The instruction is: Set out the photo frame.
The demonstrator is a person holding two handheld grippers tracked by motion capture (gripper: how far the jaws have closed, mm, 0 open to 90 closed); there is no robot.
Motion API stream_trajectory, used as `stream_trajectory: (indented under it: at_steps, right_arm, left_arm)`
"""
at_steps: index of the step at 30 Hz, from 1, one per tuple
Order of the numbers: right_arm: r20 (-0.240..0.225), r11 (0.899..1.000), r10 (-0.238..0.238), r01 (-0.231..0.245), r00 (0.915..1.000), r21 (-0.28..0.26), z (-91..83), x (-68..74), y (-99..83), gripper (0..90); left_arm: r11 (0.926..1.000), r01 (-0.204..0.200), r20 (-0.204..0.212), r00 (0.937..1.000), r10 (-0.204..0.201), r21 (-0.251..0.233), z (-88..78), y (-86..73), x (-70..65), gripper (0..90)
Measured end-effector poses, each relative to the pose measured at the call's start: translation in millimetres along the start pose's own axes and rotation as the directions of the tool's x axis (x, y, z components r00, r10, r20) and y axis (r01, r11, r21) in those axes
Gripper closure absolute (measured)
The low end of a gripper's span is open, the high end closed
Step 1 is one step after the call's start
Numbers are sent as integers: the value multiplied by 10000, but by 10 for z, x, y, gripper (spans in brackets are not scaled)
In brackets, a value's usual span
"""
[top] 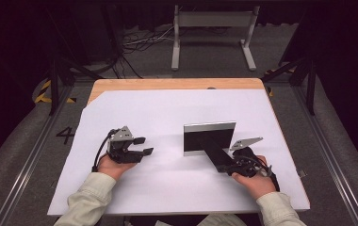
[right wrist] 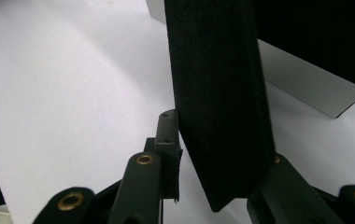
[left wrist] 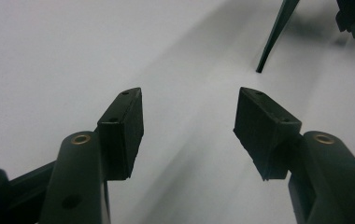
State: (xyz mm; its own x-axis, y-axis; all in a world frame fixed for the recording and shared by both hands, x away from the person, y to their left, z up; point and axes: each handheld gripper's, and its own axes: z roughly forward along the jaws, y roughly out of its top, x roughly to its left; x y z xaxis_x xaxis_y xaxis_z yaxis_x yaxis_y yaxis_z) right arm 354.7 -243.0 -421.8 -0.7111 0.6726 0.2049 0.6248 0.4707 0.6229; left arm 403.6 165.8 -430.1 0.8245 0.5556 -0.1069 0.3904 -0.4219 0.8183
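The picture frame [top: 209, 138] stands upright mid-worktop [top: 167, 84] on white paper [top: 167, 113]: silver rim, matte black back, flat fuzzy black strut [right wrist: 220, 102]. The right gripper [top: 231, 162] fingers straddle that strut, loosened, not pinching. The left gripper [top: 142, 146] rests well apart, fingers spread empty.

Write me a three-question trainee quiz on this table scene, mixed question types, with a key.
1. True or false: the left claw is open with nothing between its jaws.
2. What lies between the jaws of the right claw? A: the black back stand of the frame. B: a cable. C: a folded corner of paper.
3. Fill in: the photo frame stands ___ on the white sheet, propped from behind.

Key: 1 true; 2 A; 3 upright.
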Motion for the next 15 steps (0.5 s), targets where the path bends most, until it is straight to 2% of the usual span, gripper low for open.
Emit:
stream_trajectory:
  at_steps: [8, 15]
  right_arm:
    - [329, 9975, -539, 524, 9980, 465, 56, 40, -49, 718]
    - [410, 9972, -568, 546, 9975, 510, 62, 69, -68, 713]
  left_arm:
    - [10000, -85, 50, 10000, 85, -12, 30, 26, -3, 426]
    - [10000, -81, 158, 9998, 81, -1, 57, 45, -8, 425]
